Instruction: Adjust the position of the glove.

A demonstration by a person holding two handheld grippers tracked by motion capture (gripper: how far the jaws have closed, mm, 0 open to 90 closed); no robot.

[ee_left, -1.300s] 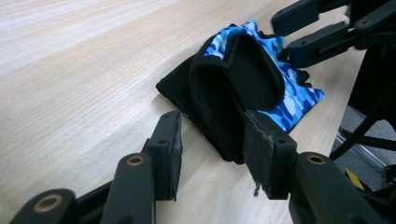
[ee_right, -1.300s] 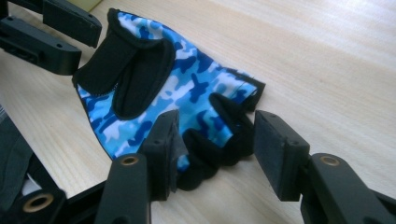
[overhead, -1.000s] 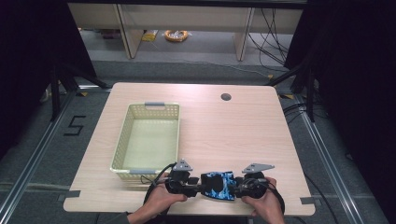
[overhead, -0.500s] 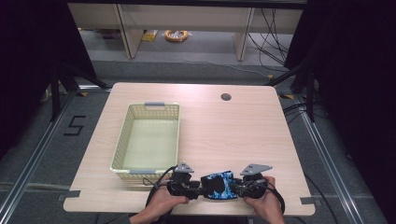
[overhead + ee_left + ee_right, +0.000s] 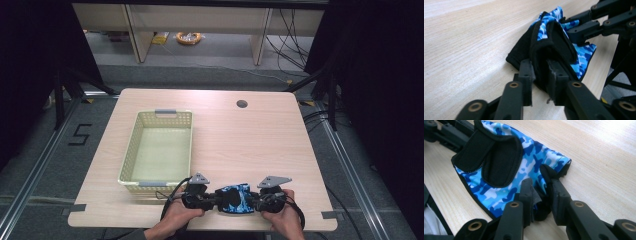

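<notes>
I count one wood-grain tabletop (image 5: 260, 140), rounded corners; one pale lattice plastic basket (image 5: 131, 150) near its left edge; one blue camouflage fabric glove (image 5: 237, 198) with black padding at the near edge. My left gripper (image 5: 216, 199) and right gripper (image 5: 256, 201) have just been closing, each pinching one glove end

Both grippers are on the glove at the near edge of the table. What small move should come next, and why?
Probably a short lift. The left gripper and right gripper have just been closing and each pinches an end of the glove, which lies on the table. The basket stands just left, a likely destination.
</notes>
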